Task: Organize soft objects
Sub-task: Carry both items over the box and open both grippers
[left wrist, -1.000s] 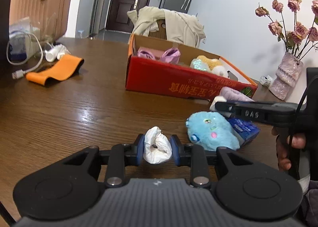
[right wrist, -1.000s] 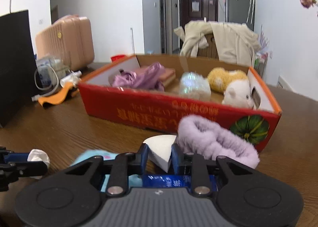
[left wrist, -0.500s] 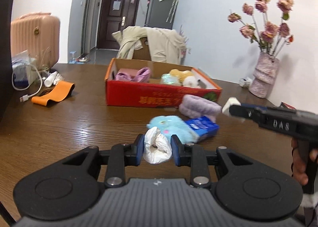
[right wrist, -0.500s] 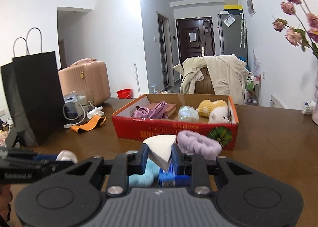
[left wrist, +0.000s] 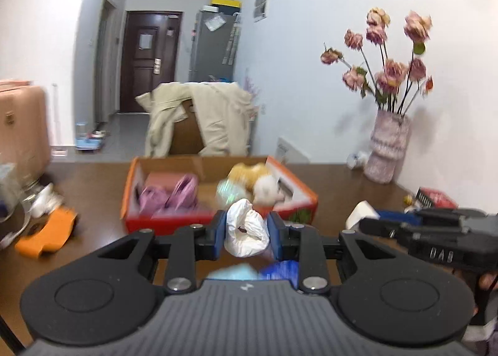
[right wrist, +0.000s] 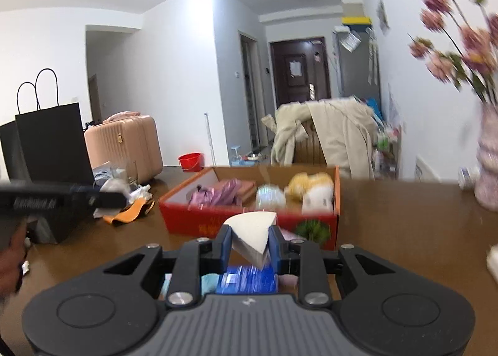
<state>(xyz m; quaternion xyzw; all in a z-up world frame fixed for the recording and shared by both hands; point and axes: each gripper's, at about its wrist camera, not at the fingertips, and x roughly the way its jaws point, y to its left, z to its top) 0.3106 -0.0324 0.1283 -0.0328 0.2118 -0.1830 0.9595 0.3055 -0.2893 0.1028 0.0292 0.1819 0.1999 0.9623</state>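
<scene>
1. Both claws have risen off the bench since the earlier frames, each taking its load along; the box, close in front a second ago, now lies lower and farther ahead of them.
2. Left claw (left wrist: 247, 231): jaws narrowly parted and clamped on a white wad (left wrist: 246, 230) of crumpled soft stuff, held clear of the bench (left wrist: 93, 187).
3. Right claw (right wrist: 250, 242): jaws likewise nearly closed, pinching a white wedge (right wrist: 252, 231) that looks like a sponge, point down between the pads.
4. Done so far: the box (right wrist: 249, 222) ahead of both claws already holds a purple cloth (right wrist: 218, 197), a yellow plush (right wrist: 309, 183), a white plush (right wrist: 317, 200) and a shiny bundle (right wrist: 269, 197).
5. Left to do: the wad and the wedge are lifted but not yet over the box; below the claws a blue pack (right wrist: 249, 279) and a light-blue plush (left wrist: 232, 272) remain on the bench.
6. Pose: both claws point forward and slightly down toward the box, side by side; the right claw shows to the right of the left claw's view, a hand (left wrist: 487, 282) on its grip.
</scene>
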